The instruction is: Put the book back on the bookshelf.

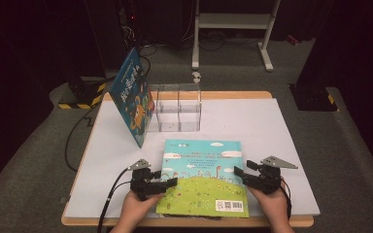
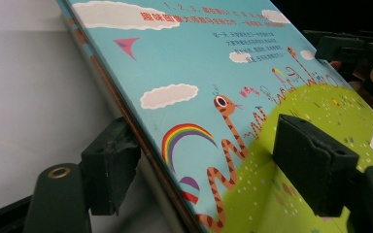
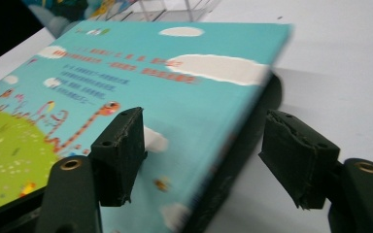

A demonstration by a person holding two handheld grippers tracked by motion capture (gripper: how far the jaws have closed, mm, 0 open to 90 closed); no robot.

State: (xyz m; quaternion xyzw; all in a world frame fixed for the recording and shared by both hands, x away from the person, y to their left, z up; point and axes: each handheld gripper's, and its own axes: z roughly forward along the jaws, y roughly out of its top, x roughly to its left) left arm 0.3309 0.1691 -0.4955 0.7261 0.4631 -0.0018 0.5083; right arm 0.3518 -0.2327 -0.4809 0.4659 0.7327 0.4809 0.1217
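Where the white table (image 1: 272, 145) meets its wooden edge, we see grey carpet all round and a dark room behind, with a white metal frame (image 1: 233, 22) standing at the back and black-and-yellow striped blocks (image 1: 80, 94) on the floor to the left. We hold the book (image 1: 204, 177) flat at the near edge, back cover up, between both tools. Our left gripper (image 1: 167, 183) straddles its left edge, jaws parted, one above the cover and one below by the spine; we cannot tell if the pads (image 2: 315, 162) press. Our right gripper (image 1: 240, 175) straddles the right edge likewise, jaws apart. A second book (image 1: 135, 97) leans against a clear box (image 1: 177, 109) further back.
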